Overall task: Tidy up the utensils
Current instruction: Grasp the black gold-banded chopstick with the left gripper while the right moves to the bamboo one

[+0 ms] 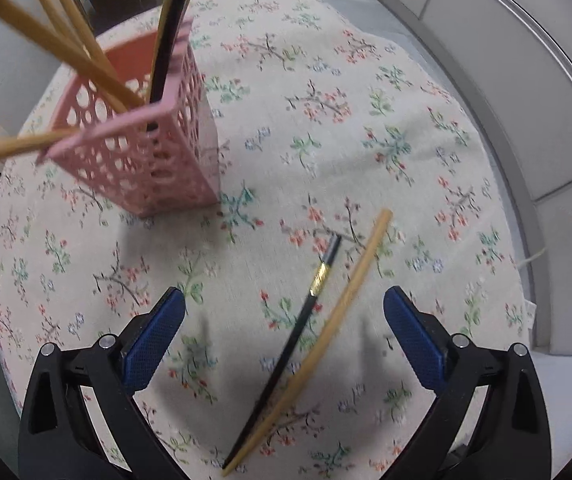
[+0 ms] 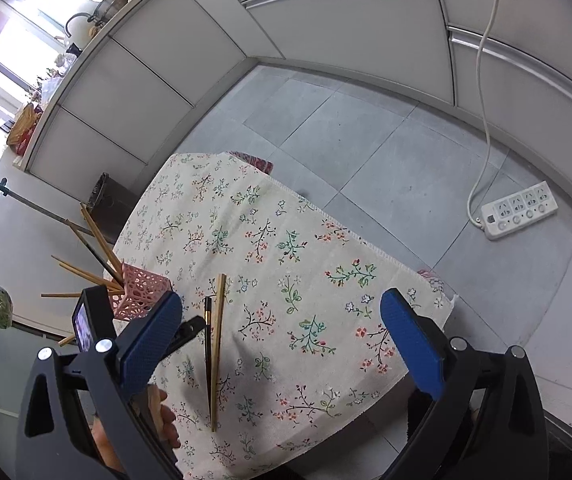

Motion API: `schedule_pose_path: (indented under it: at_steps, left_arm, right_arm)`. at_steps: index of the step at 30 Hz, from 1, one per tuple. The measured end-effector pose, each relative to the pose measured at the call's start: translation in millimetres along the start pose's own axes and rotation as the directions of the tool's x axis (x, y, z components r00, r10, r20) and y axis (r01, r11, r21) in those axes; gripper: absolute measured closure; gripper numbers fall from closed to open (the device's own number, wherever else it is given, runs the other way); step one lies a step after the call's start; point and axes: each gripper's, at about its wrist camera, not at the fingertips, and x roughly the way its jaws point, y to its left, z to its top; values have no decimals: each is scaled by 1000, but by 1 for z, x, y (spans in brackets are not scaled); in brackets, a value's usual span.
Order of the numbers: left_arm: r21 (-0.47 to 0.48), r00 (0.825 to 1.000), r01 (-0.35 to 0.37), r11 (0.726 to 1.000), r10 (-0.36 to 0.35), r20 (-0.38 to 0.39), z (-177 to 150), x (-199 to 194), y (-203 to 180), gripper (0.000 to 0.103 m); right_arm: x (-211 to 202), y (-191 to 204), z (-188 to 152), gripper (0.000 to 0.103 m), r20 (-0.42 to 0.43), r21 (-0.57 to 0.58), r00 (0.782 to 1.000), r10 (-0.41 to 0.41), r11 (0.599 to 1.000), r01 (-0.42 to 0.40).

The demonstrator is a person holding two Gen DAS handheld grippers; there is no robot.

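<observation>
Left wrist: pink basket (image 1: 142, 136) stands on floral-cloth counter (image 1: 326, 120), holding bamboo and black chopsticks. Nearer than basket, black chopstick (image 1: 298, 340) and bamboo chopstick (image 1: 326, 332) lie touching, between the released left gripper (image 1: 284, 316) fingers.

Right wrist: right gripper (image 2: 282, 320) spread, empty, above the pair; power strip (image 2: 520, 210) on floor, far from basket.

The holder (image 1: 146, 152) is pink with round holes, the tablecloth (image 1: 326, 140) cream with small flowers, the gripper pads (image 1: 154, 344) blue
</observation>
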Motion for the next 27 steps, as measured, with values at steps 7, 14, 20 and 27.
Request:
schedule_pose_path:
  at_steps: [7,14,20,27]
  left_arm:
    - [6,1000,-24,1000,24,-4,14,17,-6,35]
    - [-13,999,-19,1000,18,-26,18,32,-2,35]
    - [18,999,-16,1000,17,-47,20,40,-8,46]
    - [52,999,-23,998,24,-33,21,41,-16,60]
  right_arm:
    - [3,-3,3,6,-22,14,1000,18,1000,-18]
    - [3,-2,5,6,-20,2,1000,15,1000,-15]
    - [5,-6,6,6,-26,21,1000,2,1000,-2]
    - [10,-9,6,6,-51,36,999,5,999,-3]
